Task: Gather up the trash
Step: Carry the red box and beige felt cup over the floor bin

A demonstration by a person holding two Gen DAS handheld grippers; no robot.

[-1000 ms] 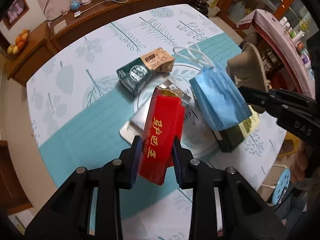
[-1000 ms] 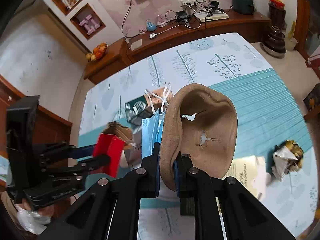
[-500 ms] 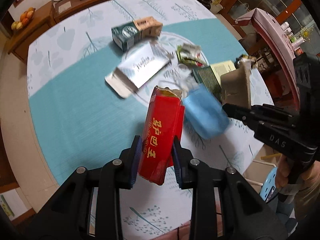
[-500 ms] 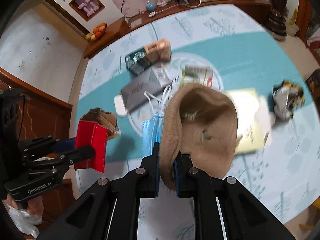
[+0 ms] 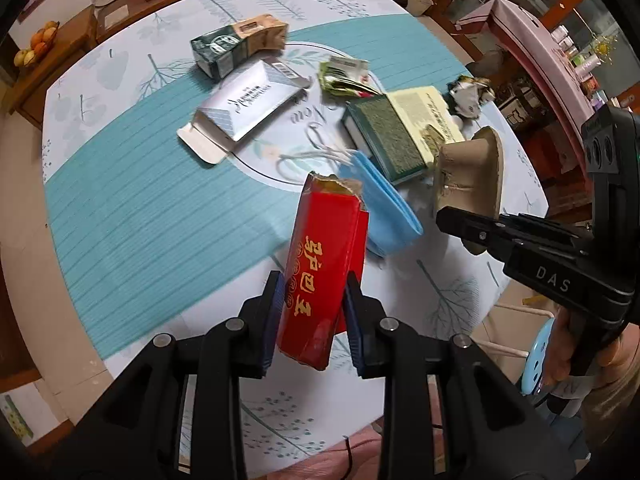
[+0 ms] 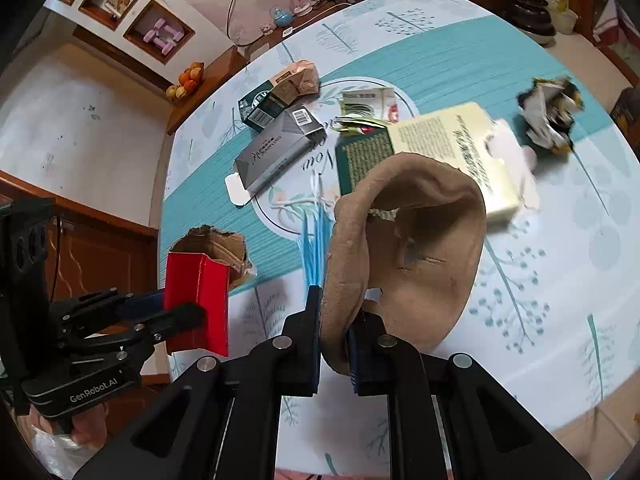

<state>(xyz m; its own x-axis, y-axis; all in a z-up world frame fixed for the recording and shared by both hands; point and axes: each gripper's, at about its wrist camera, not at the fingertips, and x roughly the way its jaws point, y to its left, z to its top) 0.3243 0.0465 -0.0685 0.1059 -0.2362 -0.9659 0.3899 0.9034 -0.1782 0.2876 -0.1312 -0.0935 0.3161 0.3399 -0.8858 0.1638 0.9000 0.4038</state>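
Both tongs are loaded: left gripper (image 5: 312, 312) clamps the torn red carton (image 5: 324, 268), right gripper (image 6: 334, 344) pinches the brown pulp tray (image 6: 404, 264) plus, I think, the blue mask (image 5: 386, 208). Ahead of them, silver box (image 5: 248, 108), green carton (image 5: 228, 50), crumpled wrapper (image 6: 550, 114) not collected.

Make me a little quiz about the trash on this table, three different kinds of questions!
1. True or false: the left hand-held gripper is closed on a red box.
2. What does the right hand-held gripper hold along with the brown paper tray? A) silver box B) blue face mask C) green book
3. Fill in: the silver box lies on the ____.

Key: 1 true. 2 B, the blue face mask. 3 table.
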